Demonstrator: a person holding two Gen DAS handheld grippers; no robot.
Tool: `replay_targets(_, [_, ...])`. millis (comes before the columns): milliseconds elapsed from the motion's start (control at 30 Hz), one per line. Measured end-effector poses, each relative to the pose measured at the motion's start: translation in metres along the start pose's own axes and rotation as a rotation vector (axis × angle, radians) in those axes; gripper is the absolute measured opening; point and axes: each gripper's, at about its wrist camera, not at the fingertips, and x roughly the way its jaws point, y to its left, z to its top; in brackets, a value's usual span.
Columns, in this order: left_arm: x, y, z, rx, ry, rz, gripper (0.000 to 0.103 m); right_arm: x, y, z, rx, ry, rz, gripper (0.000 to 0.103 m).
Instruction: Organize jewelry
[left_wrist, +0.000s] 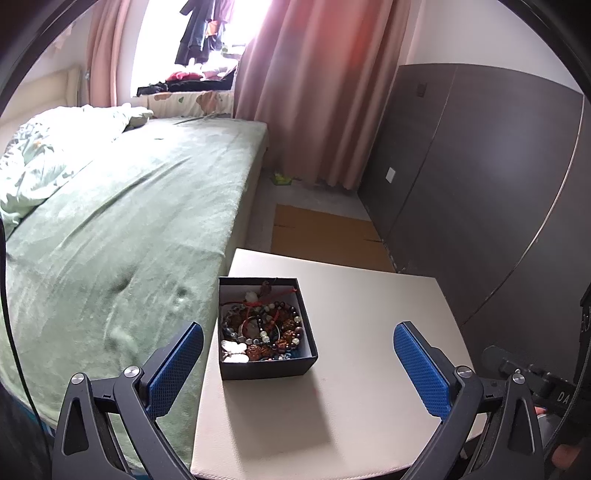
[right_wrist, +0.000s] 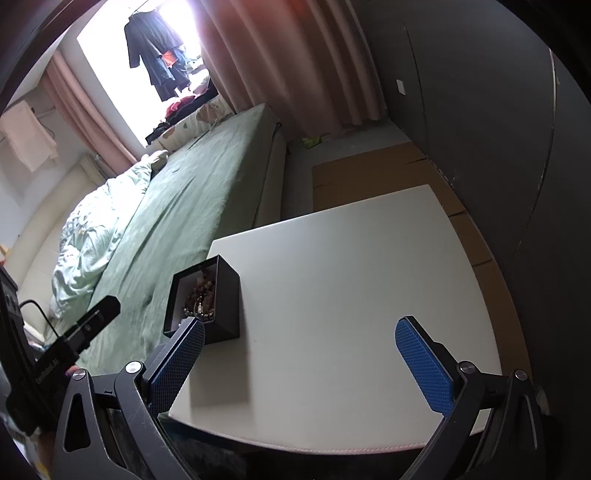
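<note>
Sitting near the left edge of the square white worktop (left_wrist: 369, 332), beside the green-covered bed (left_wrist: 129, 229), the open black cardboard box (left_wrist: 266, 365) holds a tangle of beaded bracelets (left_wrist: 266, 328). Left gripper (left_wrist: 298, 363) hovers over the worktop with blue pads spread wide, empty. Right gripper (right_wrist: 300, 360) is likewise spread, empty, box (right_wrist: 221, 295) just beyond its left finger.

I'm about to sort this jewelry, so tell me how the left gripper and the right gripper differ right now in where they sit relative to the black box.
The left gripper faces the black jewelry box nearly head-on, the box sitting between its fingers' lines. The right gripper points at bare table, with the box beside its left finger. Both are open and hold nothing.
</note>
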Motion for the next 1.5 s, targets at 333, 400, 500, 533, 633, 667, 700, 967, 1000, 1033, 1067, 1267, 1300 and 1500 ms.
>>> replay_targets(333, [-0.0013, -0.0025, 0.0, 0.004, -0.002, -0.004, 0.103, -0.0036, 0.0015, -0.0007, -0.012, 0.0, -0.005, 0.103])
replay_targets(400, [-0.0015, -0.003, -0.0002, 0.001, -0.002, -0.007, 0.103, -0.0038, 0.0011, -0.0012, -0.014, 0.0, -0.008, 0.103])
replay_targets(500, [-0.0021, -0.0046, 0.0001, 0.004, -0.002, -0.008, 0.103, -0.0035, 0.0026, -0.0016, -0.014, 0.005, -0.008, 0.103])
replay_targets(533, [-0.0022, -0.0047, 0.0001, 0.004, -0.002, -0.009, 0.103, -0.0032, 0.003, -0.0013, -0.016, 0.006, -0.009, 0.103])
replay_targets(633, [-0.0016, -0.005, -0.0001, 0.004, 0.004, -0.015, 0.103, -0.0028, 0.0047, -0.0004, -0.023, 0.008, -0.014, 0.103])
replay_targets(667, [-0.0013, -0.0055, 0.0, 0.0, 0.005, -0.022, 0.103, -0.003, 0.0045, -0.0005, -0.023, 0.008, -0.014, 0.103])
replay_targets(700, [-0.0013, -0.0058, 0.0001, 0.001, 0.006, -0.024, 0.103, -0.0031, 0.0046, -0.0005, -0.022, 0.008, -0.014, 0.103])
replay_targets(967, [-0.0023, -0.0071, 0.0009, 0.003, 0.004, -0.027, 0.103, -0.0034, 0.0047, -0.0014, -0.033, 0.012, -0.019, 0.103])
replay_targets(1000, [-0.0024, -0.0071, 0.0008, 0.003, 0.004, -0.027, 0.103, -0.0036, 0.0048, -0.0015, -0.033, 0.013, -0.018, 0.103])
replay_targets(1033, [-0.0022, -0.0072, 0.0008, 0.004, 0.006, -0.028, 0.103, -0.0036, 0.005, -0.0013, -0.033, 0.011, -0.018, 0.103])
replay_targets(1067, [-0.0021, -0.0072, 0.0006, 0.005, 0.006, -0.028, 0.103, -0.0036, 0.005, -0.0015, -0.034, 0.01, -0.018, 0.103])
replay_targets(1267, [-0.0022, -0.0087, -0.0006, 0.011, 0.006, -0.026, 0.103, -0.004, 0.0051, -0.0024, -0.036, 0.008, -0.017, 0.103])
replay_targets(1300, [-0.0023, -0.009, -0.0011, 0.012, 0.006, -0.024, 0.103, -0.0037, 0.0048, -0.0028, -0.035, 0.009, -0.019, 0.103])
replay_targets(1500, [-0.002, -0.0094, -0.0022, 0.011, 0.005, -0.024, 0.103, -0.0041, 0.0049, -0.0024, -0.037, 0.01, -0.026, 0.103])
